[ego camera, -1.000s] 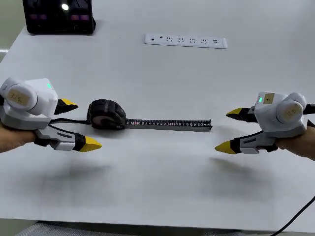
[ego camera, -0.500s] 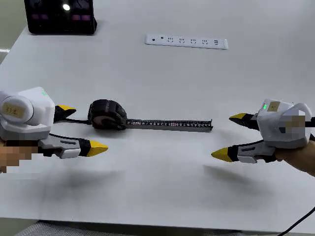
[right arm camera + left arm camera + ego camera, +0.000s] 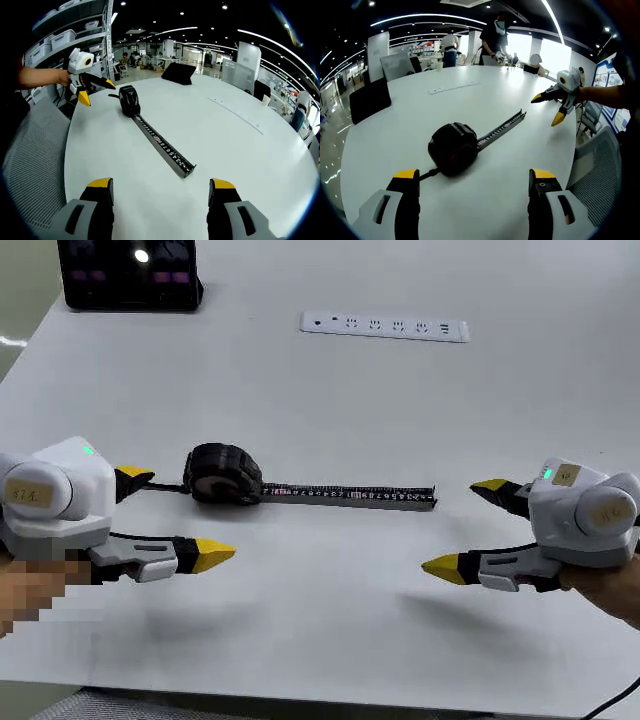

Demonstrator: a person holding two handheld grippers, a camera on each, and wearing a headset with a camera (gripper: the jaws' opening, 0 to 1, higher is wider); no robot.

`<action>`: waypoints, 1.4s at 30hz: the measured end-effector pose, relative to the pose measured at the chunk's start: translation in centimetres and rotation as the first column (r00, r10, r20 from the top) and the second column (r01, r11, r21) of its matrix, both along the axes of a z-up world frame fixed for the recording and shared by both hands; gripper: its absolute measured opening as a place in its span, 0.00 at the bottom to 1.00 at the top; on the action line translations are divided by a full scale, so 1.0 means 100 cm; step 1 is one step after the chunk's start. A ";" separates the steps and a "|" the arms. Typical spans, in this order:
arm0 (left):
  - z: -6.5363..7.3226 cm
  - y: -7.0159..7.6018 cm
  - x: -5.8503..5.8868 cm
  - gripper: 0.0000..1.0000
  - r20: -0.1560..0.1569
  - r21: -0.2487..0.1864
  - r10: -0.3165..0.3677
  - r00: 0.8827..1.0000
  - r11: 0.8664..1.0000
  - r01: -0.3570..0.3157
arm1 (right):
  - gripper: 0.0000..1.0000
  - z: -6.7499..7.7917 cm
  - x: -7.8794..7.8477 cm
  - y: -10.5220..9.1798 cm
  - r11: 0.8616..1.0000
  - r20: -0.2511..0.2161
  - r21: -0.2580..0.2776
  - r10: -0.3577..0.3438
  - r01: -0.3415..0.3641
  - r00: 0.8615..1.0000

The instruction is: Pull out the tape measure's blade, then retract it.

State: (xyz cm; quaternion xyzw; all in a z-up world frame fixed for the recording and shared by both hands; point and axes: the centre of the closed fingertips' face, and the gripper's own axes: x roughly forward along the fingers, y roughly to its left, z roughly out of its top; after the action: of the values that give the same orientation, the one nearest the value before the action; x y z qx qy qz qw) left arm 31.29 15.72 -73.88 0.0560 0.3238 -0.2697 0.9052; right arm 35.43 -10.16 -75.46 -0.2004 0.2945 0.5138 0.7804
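On the white table [image 3: 300,390], black round tape measure [image 3: 222,474], blade [image 3: 350,495] extended flat

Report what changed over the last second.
The left gripper and the right gripper both drifted a little toward the near edge of the table and slightly inward. Nothing was taken hold of or let go. Both stay open, and the tape measure and its pulled-out blade have not moved.
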 end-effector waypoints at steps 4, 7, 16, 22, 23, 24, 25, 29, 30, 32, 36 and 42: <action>0.001 -0.001 0.000 0.89 0.006 -0.007 0.013 1.000 1.000 -0.013 | 0.80 0.001 -0.001 0.000 0.999 -0.002 0.010 -0.032 0.032 0.999; 0.003 -0.004 0.000 0.90 0.017 -0.007 0.027 0.999 1.000 -0.027 | 0.81 0.003 -0.001 0.000 0.997 -0.004 0.027 -0.066 0.067 0.998; 0.004 -0.016 0.000 0.97 0.017 -0.033 0.060 0.998 0.998 -0.059 | 0.89 0.005 -0.002 0.003 0.986 -0.011 0.070 -0.149 0.149 0.989; 0.008 -0.020 -0.003 0.99 0.020 -0.046 0.103 0.994 0.994 -0.102 | 0.95 0.007 -0.003 0.001 0.976 -0.014 0.088 -0.197 0.197 0.980; 0.008 -0.021 -0.004 0.99 0.020 -0.047 0.103 0.994 0.994 -0.102 | 0.95 0.007 -0.004 0.001 0.976 -0.014 0.088 -0.199 0.199 0.980; 0.008 -0.022 -0.004 0.99 0.020 -0.045 0.106 0.994 0.993 -0.105 | 0.95 0.007 -0.005 0.001 0.975 -0.013 0.090 -0.202 0.203 0.979; 0.008 -0.024 -0.006 0.99 0.021 -0.044 0.108 0.994 0.993 -0.107 | 0.96 0.007 -0.006 0.001 0.973 -0.015 0.093 -0.209 0.209 0.978; 0.010 -0.028 -0.008 0.99 0.023 -0.044 0.124 0.992 0.991 -0.123 | 0.99 0.008 -0.011 0.003 0.968 -0.024 0.103 -0.229 0.230 0.973; 0.011 -0.029 -0.009 0.99 0.027 -0.047 0.134 0.991 0.990 -0.132 | 0.99 0.008 -0.012 0.004 0.966 -0.027 0.104 -0.234 0.235 0.972; 0.013 -0.032 -0.010 0.99 0.028 -0.050 0.144 0.989 0.989 -0.143 | 0.99 0.009 -0.014 0.005 0.962 -0.035 0.107 -0.247 0.250 0.968; 0.017 -0.030 -0.008 0.99 0.033 -0.063 0.200 0.979 0.978 -0.198 | 0.99 0.010 -0.017 0.009 0.956 -0.040 0.120 -0.265 0.268 0.963; 0.019 -0.028 -0.011 0.99 0.032 -0.075 0.238 0.971 0.969 -0.235 | 0.99 0.012 -0.025 0.018 0.955 -0.046 0.127 -0.263 0.267 0.964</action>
State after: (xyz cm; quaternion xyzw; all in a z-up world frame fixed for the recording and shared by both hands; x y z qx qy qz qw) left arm 30.23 12.87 -71.95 -0.0096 0.3000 -0.1701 0.9386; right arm 32.91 -8.38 -74.26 -0.0995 0.2953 0.4258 0.8495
